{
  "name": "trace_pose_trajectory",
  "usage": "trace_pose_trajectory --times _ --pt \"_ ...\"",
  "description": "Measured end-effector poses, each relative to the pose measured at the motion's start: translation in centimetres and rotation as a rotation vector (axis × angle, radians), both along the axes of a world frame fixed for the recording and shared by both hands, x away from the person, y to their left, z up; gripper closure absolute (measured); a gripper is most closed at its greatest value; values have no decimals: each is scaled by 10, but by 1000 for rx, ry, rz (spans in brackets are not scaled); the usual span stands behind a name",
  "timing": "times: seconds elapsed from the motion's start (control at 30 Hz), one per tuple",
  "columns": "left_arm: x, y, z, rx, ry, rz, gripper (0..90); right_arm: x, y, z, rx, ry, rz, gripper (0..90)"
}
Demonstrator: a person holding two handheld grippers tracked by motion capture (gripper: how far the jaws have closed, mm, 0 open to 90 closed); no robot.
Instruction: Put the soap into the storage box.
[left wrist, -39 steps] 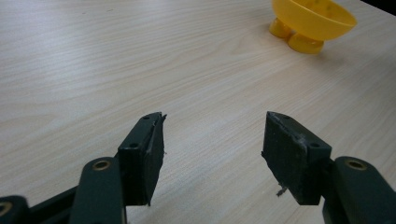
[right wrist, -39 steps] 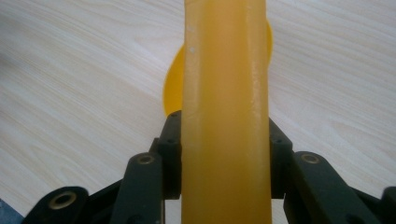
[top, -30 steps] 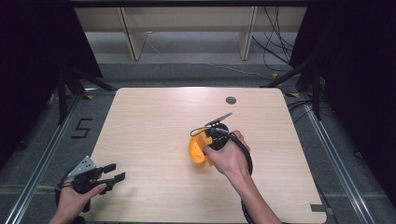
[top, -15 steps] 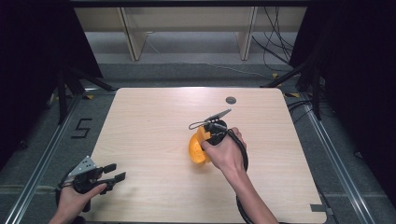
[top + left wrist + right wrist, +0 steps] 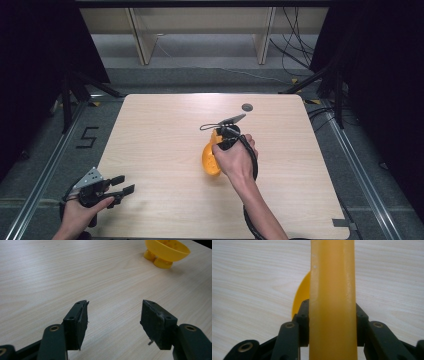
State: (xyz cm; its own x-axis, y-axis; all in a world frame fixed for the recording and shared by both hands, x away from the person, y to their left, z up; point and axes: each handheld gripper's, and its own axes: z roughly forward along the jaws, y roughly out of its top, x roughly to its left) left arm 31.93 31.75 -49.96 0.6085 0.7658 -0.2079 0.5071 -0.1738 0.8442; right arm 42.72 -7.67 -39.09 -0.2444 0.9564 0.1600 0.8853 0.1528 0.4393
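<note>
Meanwhile, at the wooden table (image 5: 165, 150), the left gripper (image 5: 113, 189) rested at the near-left corner, well left of the yellow strainer (image 5: 210, 159), its jaws standing wide apart with nothing between them; from its own camera the left gripper (image 5: 113, 315) faced bare tabletop, with the strainer's bowl and feet (image 5: 166, 251) off toward the far right. Near the table's middle, the right gripper (image 5: 226, 136) was clamped on the strainer's handle, the bowl showing orange-yellow just left of the person's right hand (image 5: 235, 161). Seen along the right gripper (image 5: 332, 322), the handle (image 5: 332, 295) ran straight up between both pads, held squarely, the bowl's rim peeking out on the handle's left.

To carry the strainer well, the grip likely needed to stay square on the handle and the wrist level, so the bowl would neither twist in the jaws nor drag its feet across the wood; a slow lift before any sideways travel seemed wise.

Compared with half a second before, the strainer and right hand sat in nearly the same spot, shifted at most slightly, and the left gripper had not moved. A small dark disc (image 5: 247, 107) lay beyond the strainer.
</note>
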Motion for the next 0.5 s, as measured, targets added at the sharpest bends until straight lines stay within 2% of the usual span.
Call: trace_pose_trajectory --times 0.03,0.07,0.1,0.2,0.37,0.4,0.47,0.5 --pt "0 0 0 0 0 -1 381 0 1 -1 18 -8 -9 615" --pt "0 0 0 -1 2 2 381 1 0 -2 2 -5 -5 615" --pt "0 0 0 -1 1 1 381 1 1 -2 16 -4 -7 616" --pt "-1 -1 1 6 1 9 380 2 2 -3 8 3 -24 615" --pt "-1 -1 0 1 -2 8 381 4 4 -1 -8 -10 -38 615" --pt "-1 -1 1 3 -3 7 381 4 6 -1 -2 4 -58 615" --pt "-1 -1 1 2 -2 7 381 4 7 -1 2 6 -56 615" --pt "-1 -1 1 2 -3 7 381 4 7 1 8 31 -69 615"
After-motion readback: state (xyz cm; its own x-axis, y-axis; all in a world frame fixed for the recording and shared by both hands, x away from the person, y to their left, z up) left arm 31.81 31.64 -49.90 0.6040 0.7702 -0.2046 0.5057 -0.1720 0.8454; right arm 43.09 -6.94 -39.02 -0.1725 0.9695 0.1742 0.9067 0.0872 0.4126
